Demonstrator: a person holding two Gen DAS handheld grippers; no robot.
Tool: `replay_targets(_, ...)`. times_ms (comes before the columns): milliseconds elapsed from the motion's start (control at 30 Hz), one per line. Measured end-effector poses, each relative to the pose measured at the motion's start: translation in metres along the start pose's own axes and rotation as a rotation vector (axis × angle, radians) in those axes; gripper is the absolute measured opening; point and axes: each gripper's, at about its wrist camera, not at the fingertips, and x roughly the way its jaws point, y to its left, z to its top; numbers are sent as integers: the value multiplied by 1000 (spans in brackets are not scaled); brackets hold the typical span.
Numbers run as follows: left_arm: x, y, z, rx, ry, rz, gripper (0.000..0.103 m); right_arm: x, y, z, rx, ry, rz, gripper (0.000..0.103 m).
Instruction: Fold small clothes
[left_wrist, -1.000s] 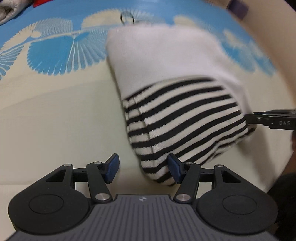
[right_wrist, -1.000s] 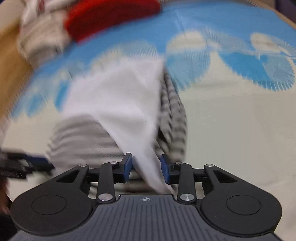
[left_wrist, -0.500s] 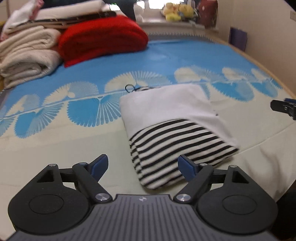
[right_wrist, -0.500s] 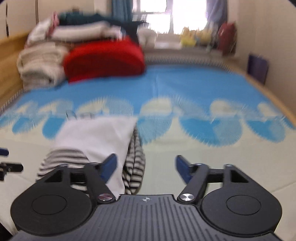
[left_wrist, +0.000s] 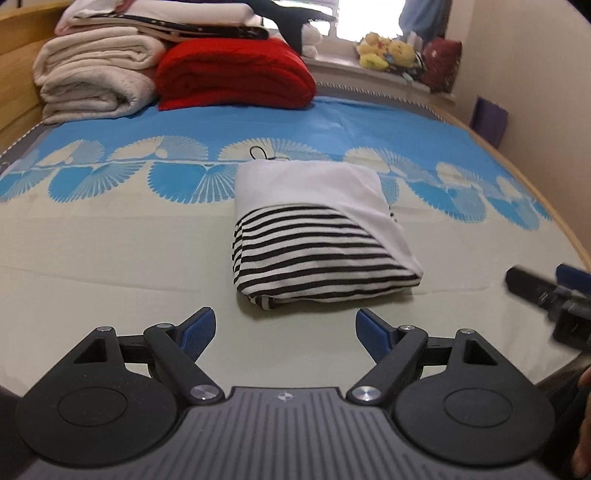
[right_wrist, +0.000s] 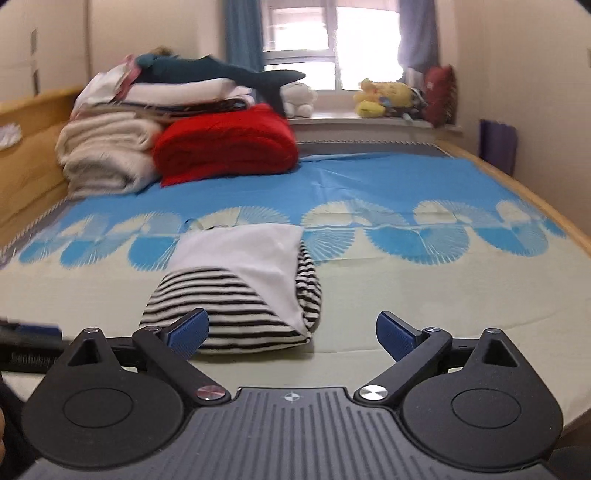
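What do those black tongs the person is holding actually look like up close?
Both look alike. The left tongs and right tongs each have two blue ribbed pads on black linkage arms with silver pivot screws, round black discs at the sides, and a grey ridged body bearing a small compass-like mark.

A home bedroom: bed (right_wrist: 406, 302), folded blankets (right_wrist: 107, 155), plush toys (right_wrist: 384, 98) on windowsill.

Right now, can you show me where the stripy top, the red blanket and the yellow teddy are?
stripy top (left_wrist: 317, 258), left wrist view, on its black-and-white striped part.
red blanket (left_wrist: 232, 74), left wrist view, middle of the folded pile.
yellow teddy (right_wrist: 384, 96), right wrist view, its body on the windowsill.
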Motion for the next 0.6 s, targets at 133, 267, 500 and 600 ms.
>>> replay_targets(133,-4,3,-1,-19,-25,-3,87,2,13,-2,-35,17,13,97)
replay_targets(267,-2,0,-1,7,-32,-1,87,8,19,0,-14,28,18,97)
replay_targets(500,1,-1,-2,23,-38,-7,87,17,34,0,-19,42,38,97)
replay_targets(600,4,2,-1,12,-33,-8,87,20,38,1,-18,49,39,97)
